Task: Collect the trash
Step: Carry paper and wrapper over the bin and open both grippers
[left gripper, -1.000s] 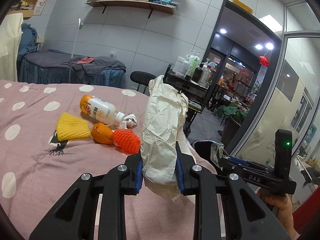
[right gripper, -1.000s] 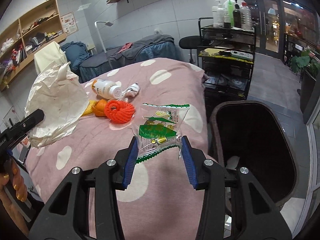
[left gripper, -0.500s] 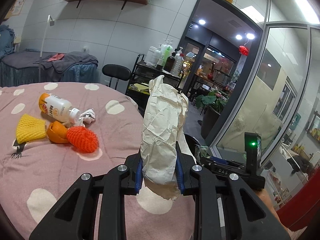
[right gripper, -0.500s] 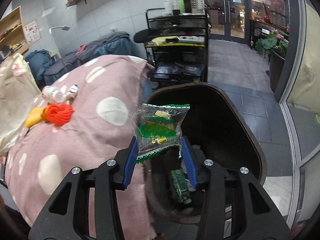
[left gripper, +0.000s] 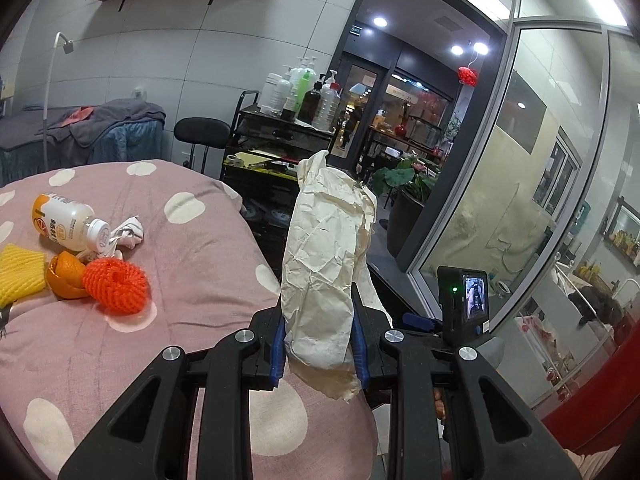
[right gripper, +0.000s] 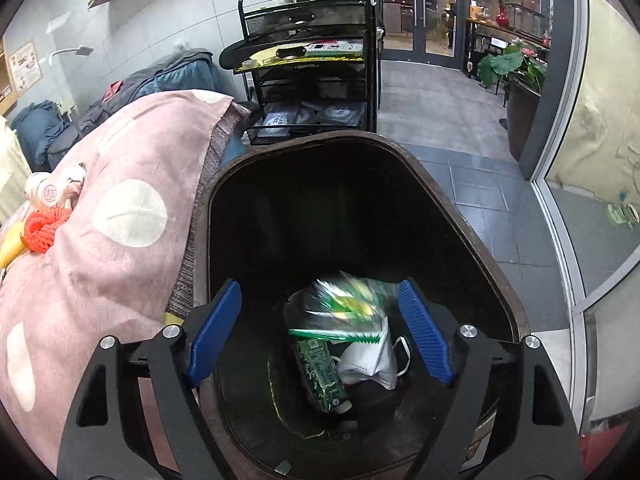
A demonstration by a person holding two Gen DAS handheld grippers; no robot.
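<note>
Bin (right gripper: 460,216) below splayed right jaws; left jaws clamp paper bag (left gripper: 324,264) (upright).

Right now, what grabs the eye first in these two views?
The right gripper gapes open over the dark trash bin, with a blurred green snack wrapper below it inside. The left gripper clamps a tall crumpled paper bag. An orange foam net glows on the pink polka-dot bedspread.
</note>
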